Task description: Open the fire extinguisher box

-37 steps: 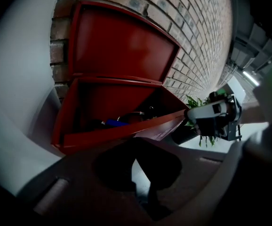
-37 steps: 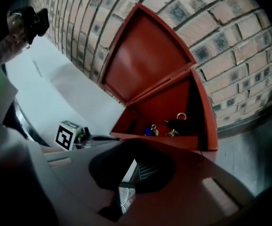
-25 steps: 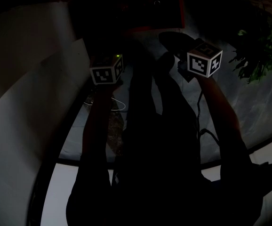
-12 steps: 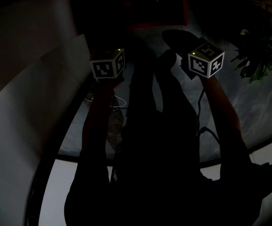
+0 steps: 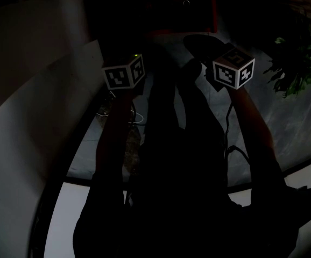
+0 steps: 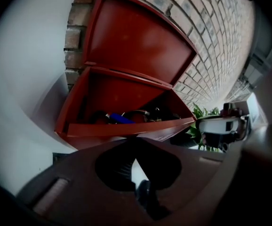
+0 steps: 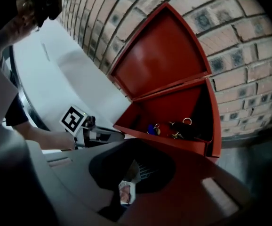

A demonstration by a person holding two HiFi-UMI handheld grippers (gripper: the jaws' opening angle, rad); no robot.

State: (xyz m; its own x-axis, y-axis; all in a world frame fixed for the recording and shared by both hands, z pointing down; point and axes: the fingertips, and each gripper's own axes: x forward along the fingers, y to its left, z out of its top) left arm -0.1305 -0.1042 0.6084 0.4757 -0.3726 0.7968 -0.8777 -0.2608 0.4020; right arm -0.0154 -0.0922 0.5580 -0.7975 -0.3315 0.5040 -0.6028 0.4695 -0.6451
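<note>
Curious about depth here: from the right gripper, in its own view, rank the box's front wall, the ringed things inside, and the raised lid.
1. Front wall, lowest, just beyond the jaws.
2. Ringed things, inside the box, right part.
3. Raised lid, topmost, back against the brick wall.

**Head view:** heavily underexposed. The person is a silhouette, and only the left cube (image 5: 123, 75), the right cube (image 5: 233, 69) and the white wall (image 5: 26, 144) catch light.

**Gripper views:** even, soft daylight falls on the box (image 6: 131, 46) and the brick wall (image 6: 216, 32), without glare. Fisheye bending and black vignetting mark the edges, and the near foreground is blurred.
</note>
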